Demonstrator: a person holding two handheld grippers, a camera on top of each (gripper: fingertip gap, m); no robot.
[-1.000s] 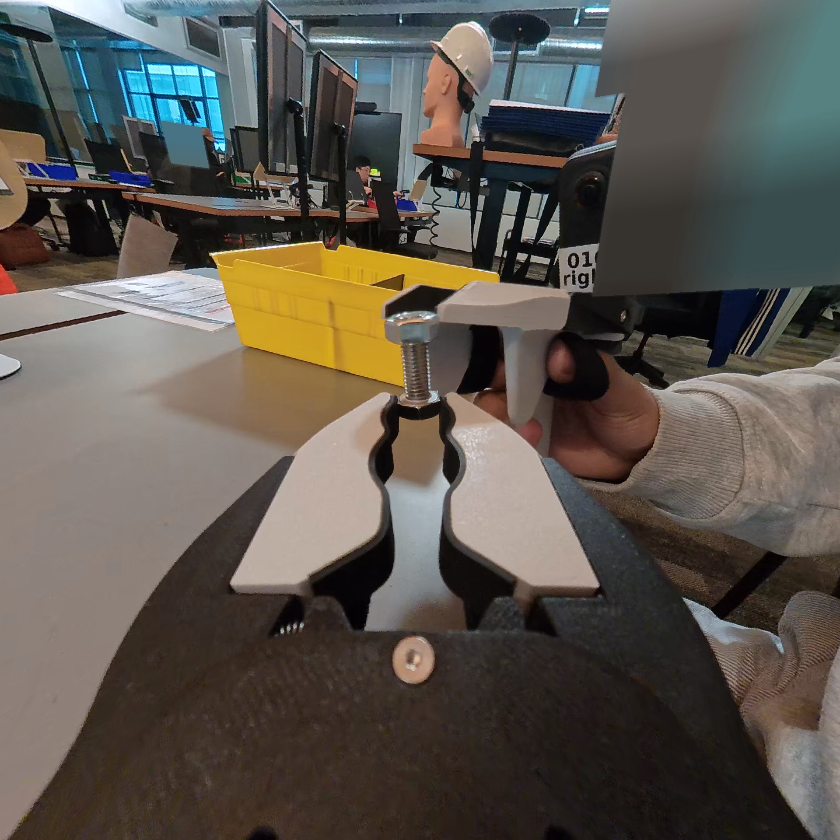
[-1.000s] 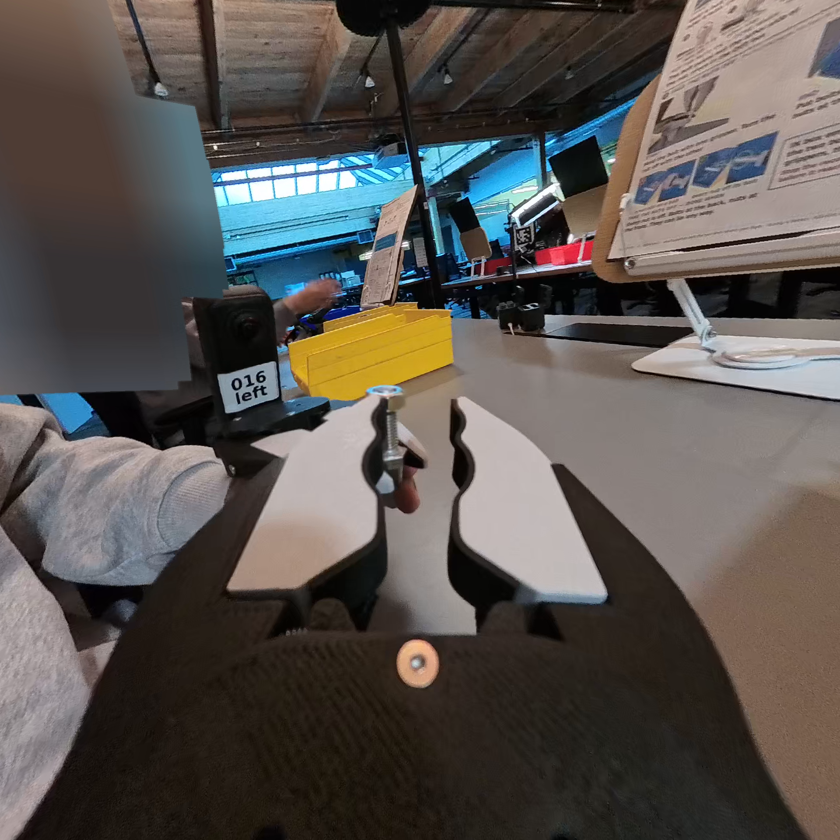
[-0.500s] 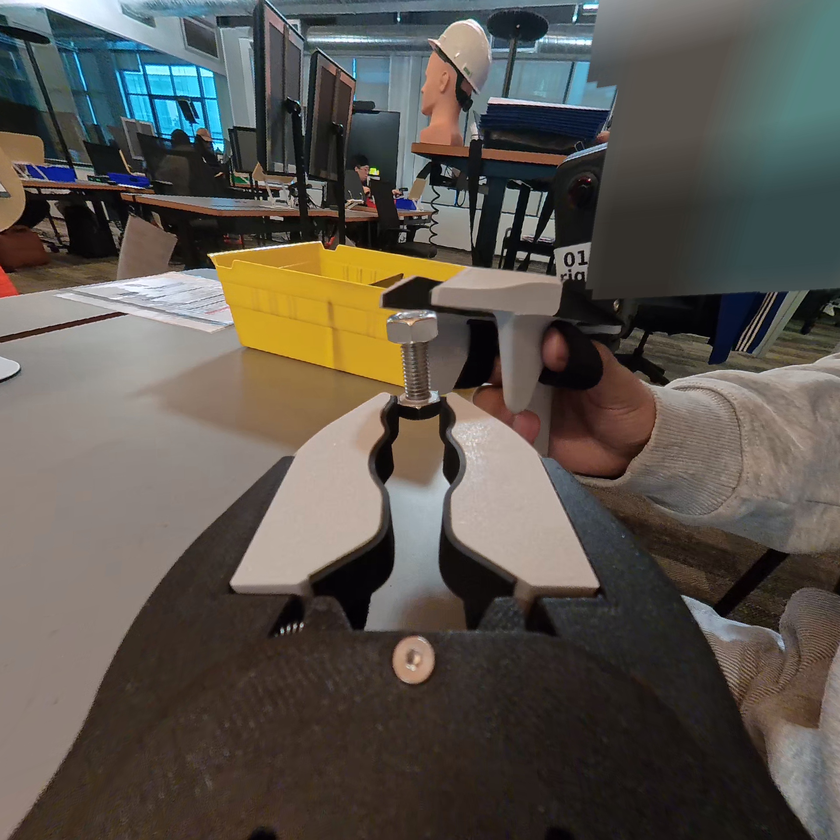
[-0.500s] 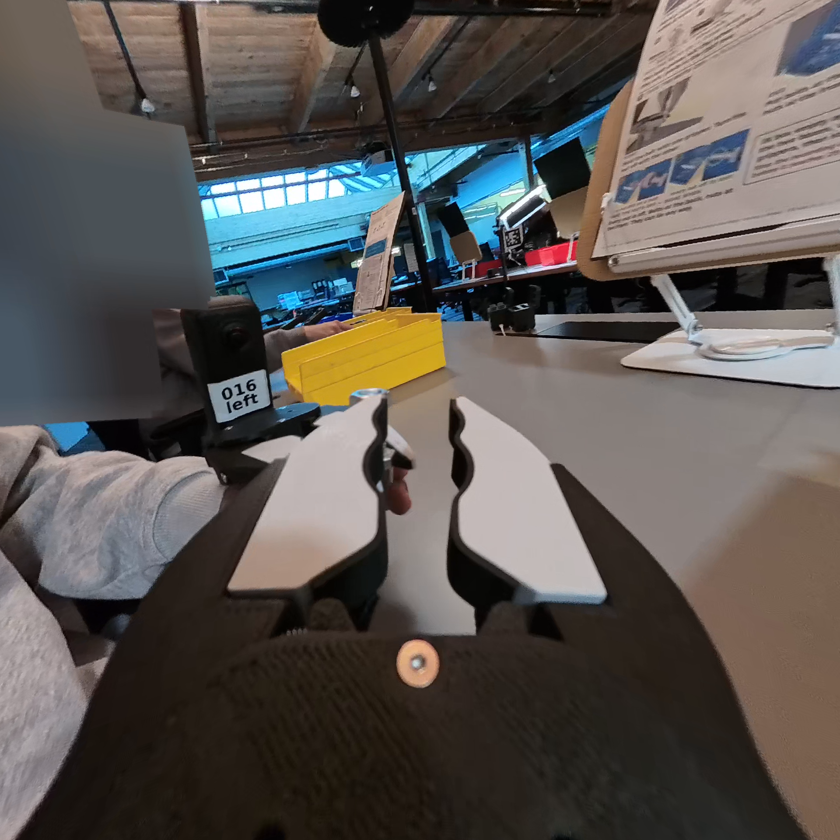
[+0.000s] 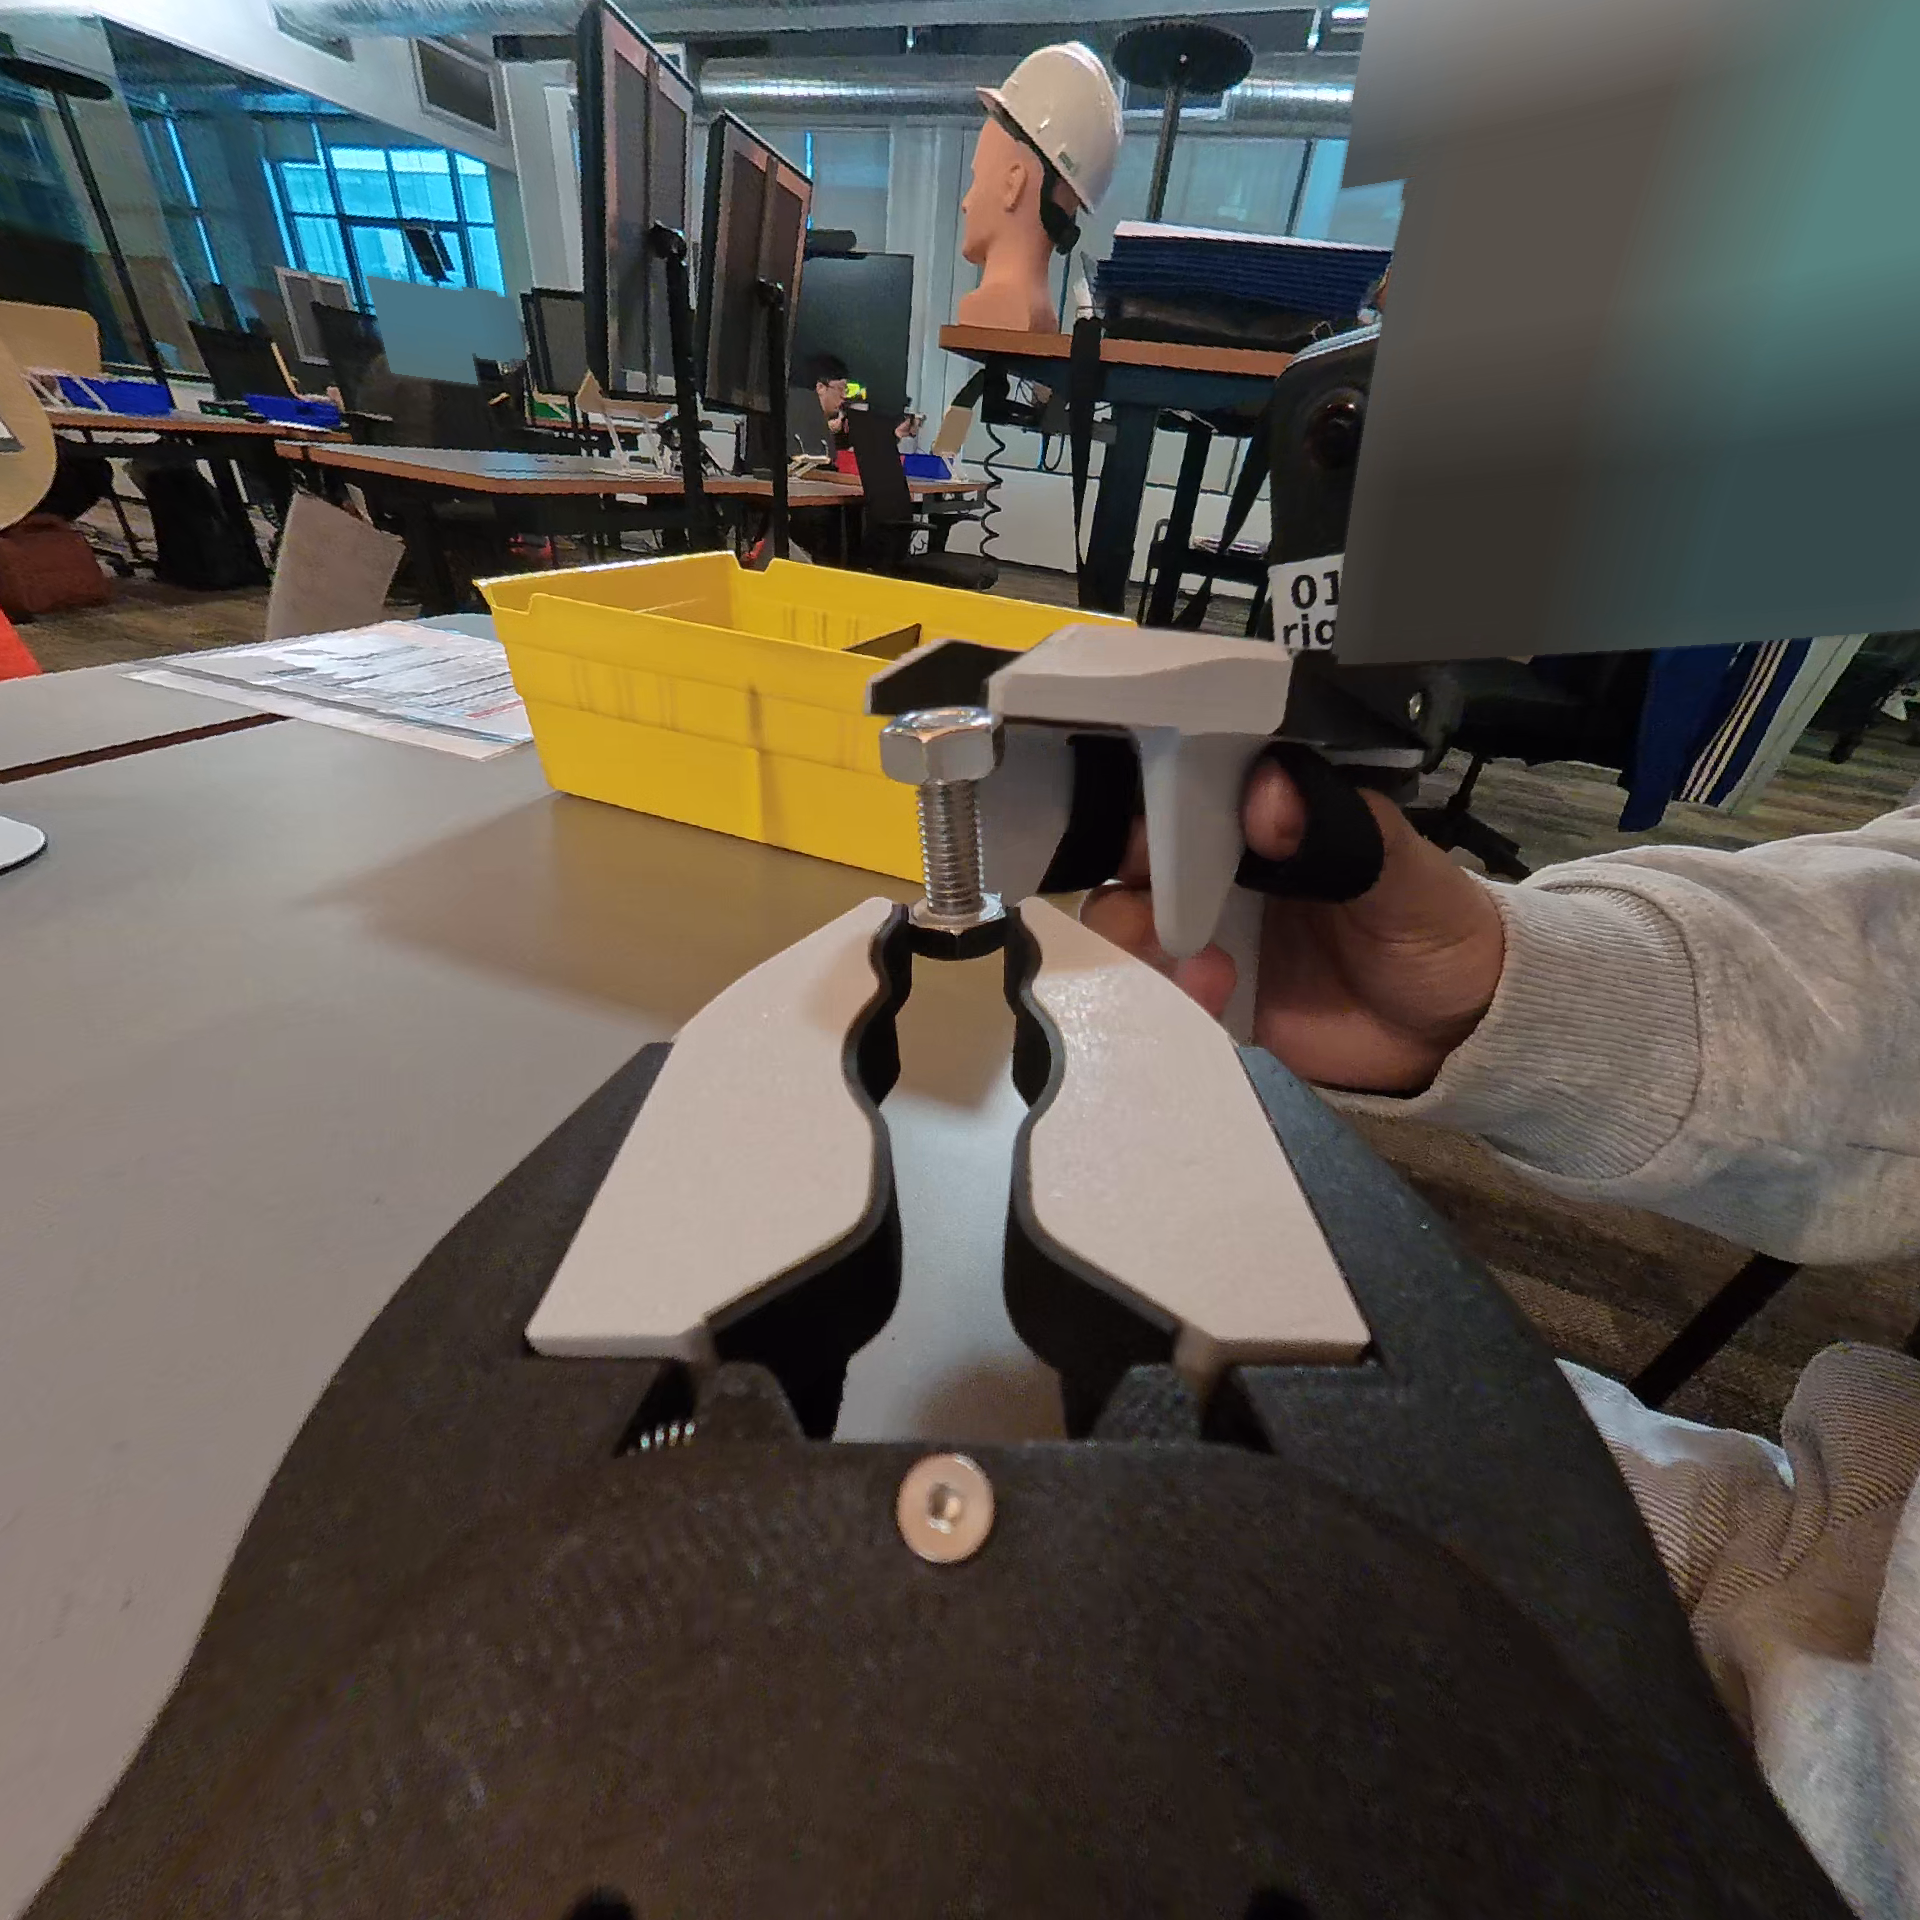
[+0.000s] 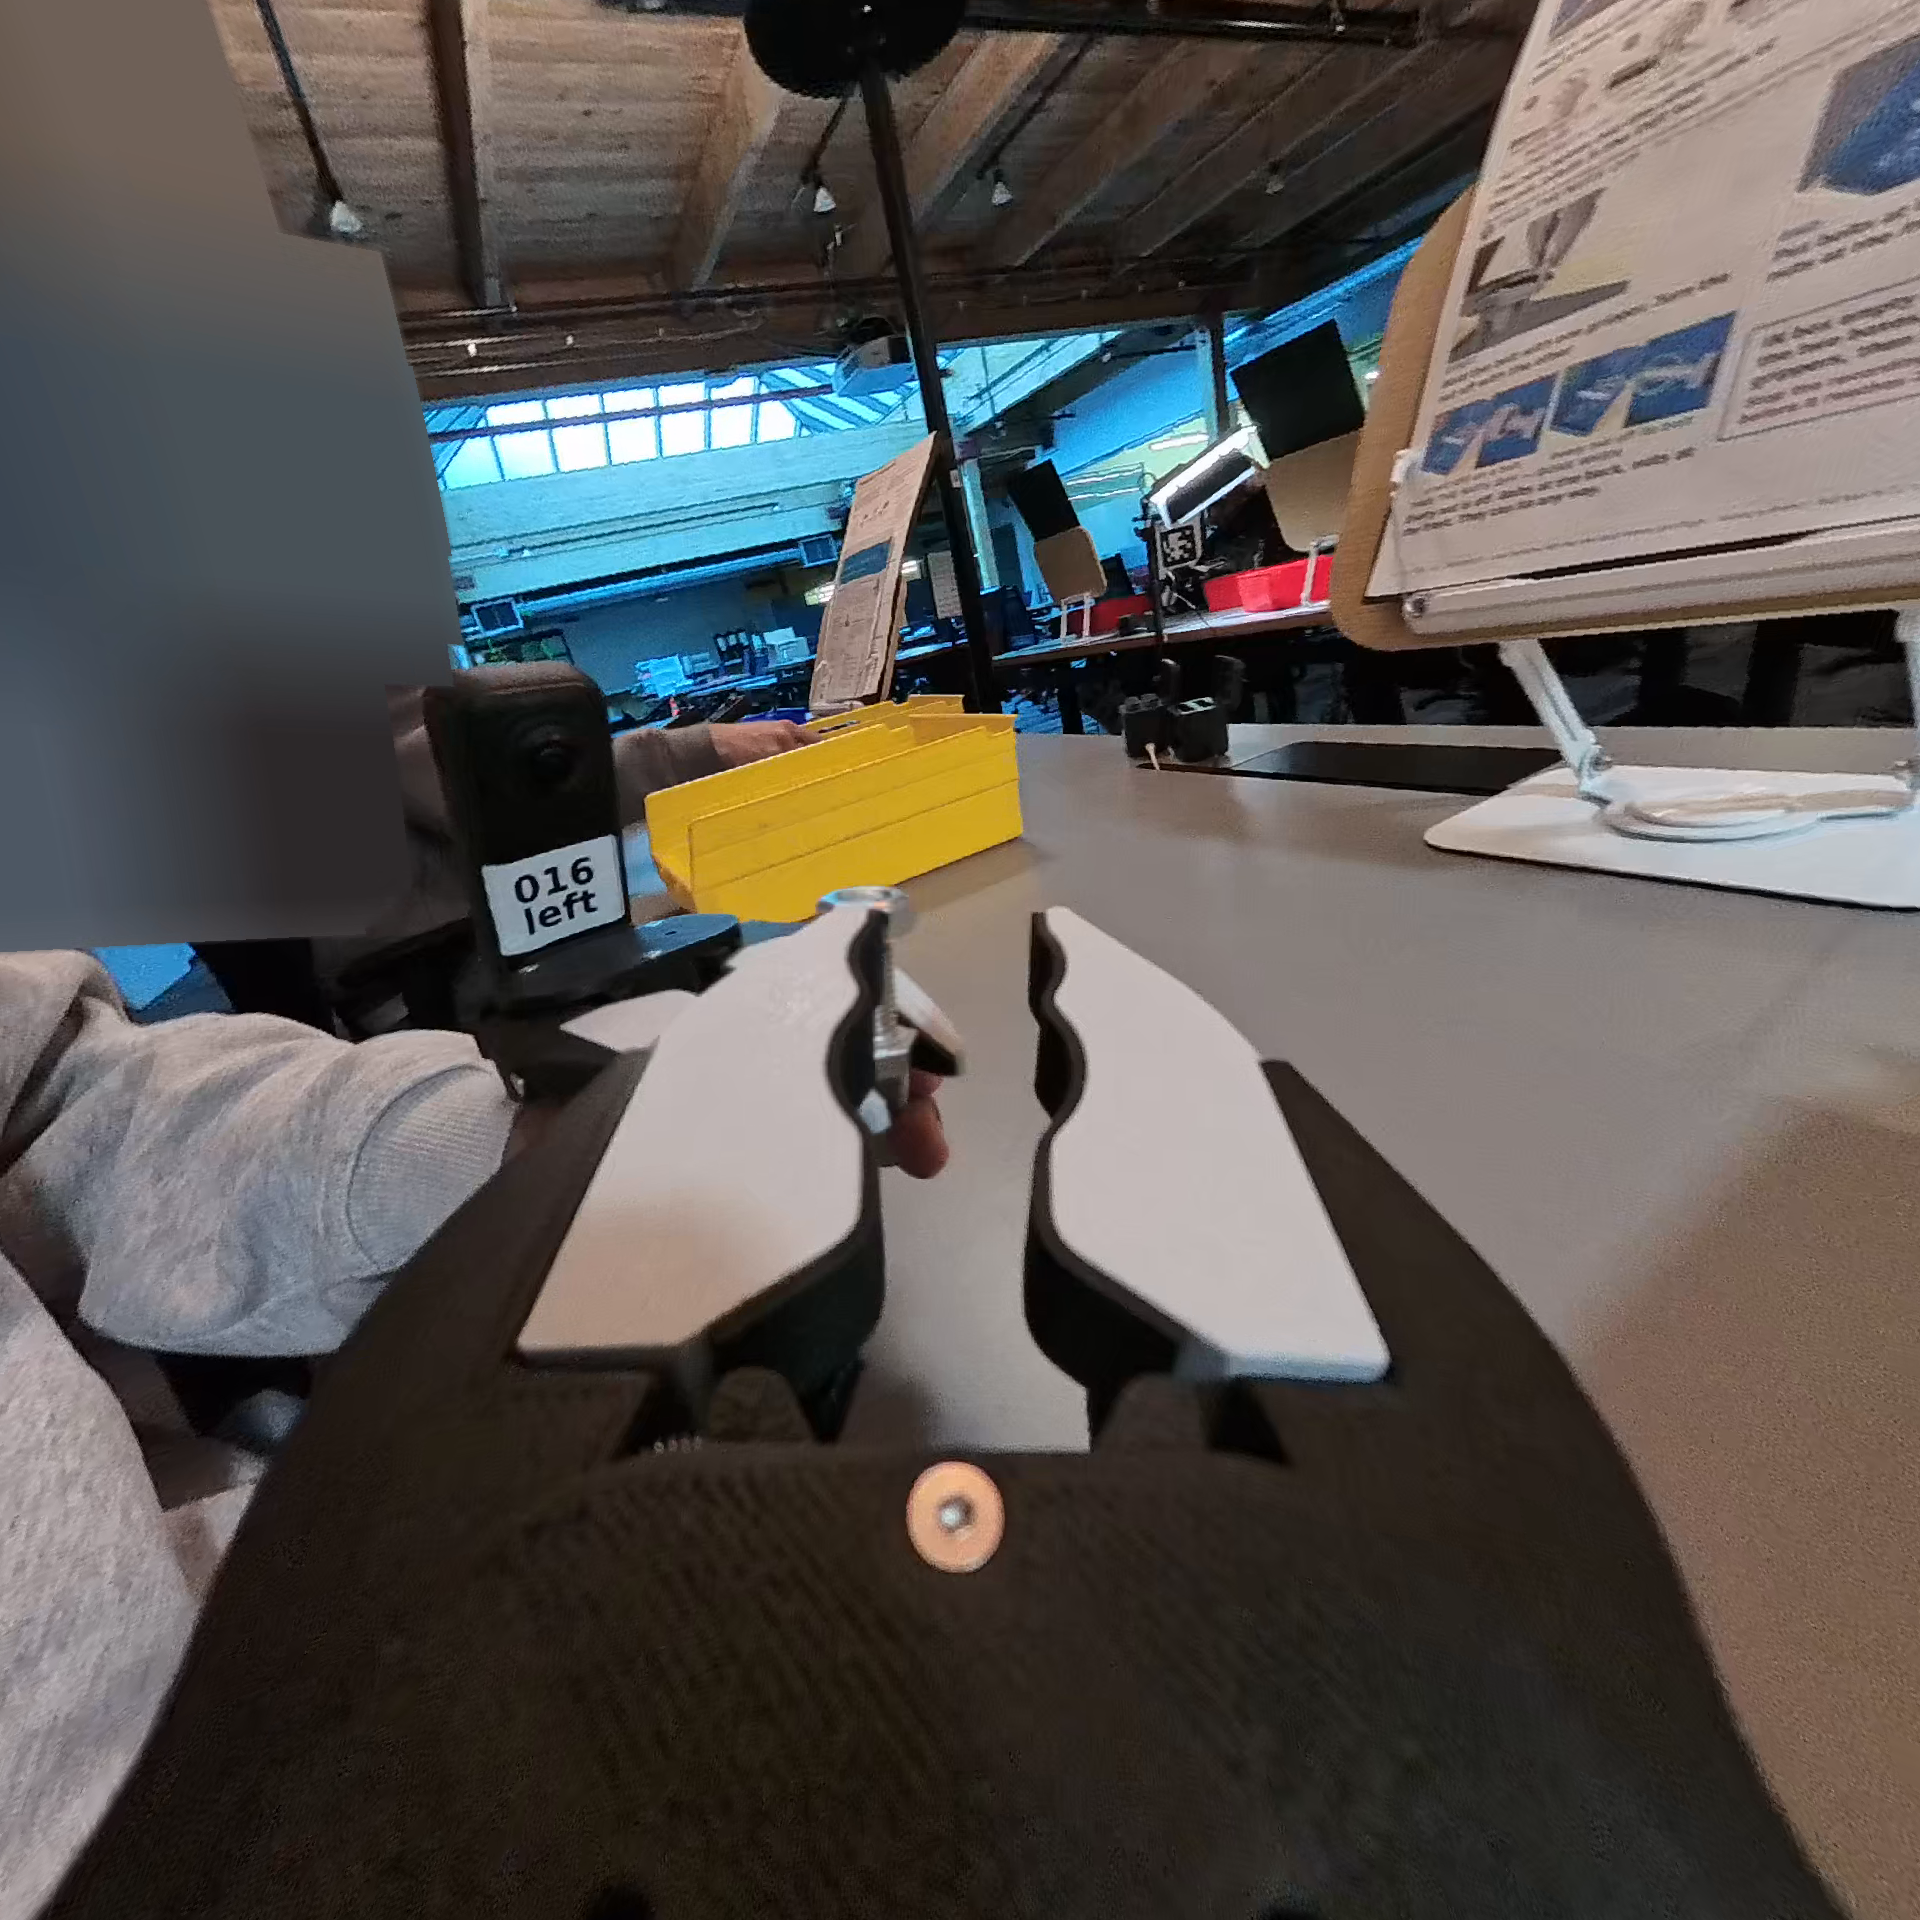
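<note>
1. Bolt [image 5: 943,805] of bright steel, hex head up, stands upright with a nut [image 5: 945,916] at its lower end, at the very tip of the left gripper [image 5: 951,940]. By my judgement it is small, stiff and light for its kind, smooth on the head and rough along the thread.
2. Left gripper's jaws stand nearly closed on the nut, pinching it between the notched tips; the bolt's shank rises free above them.
3. Right gripper [image 6: 940,971] sits level with the bolt head, its jaws apart, holding nothing. The bolt [image 6: 878,997] shows just inside its left fingertip; whether they touch I cannot tell.
4. Best hold, I judge, is on the flats of the hex head, where metal will not slip or turn; the thread offers a poorer seat.
5. Beyond the jaws lies a grey table [image 5: 260,987], with a yellow bin [image 5: 727,717] farther ahead.
</note>
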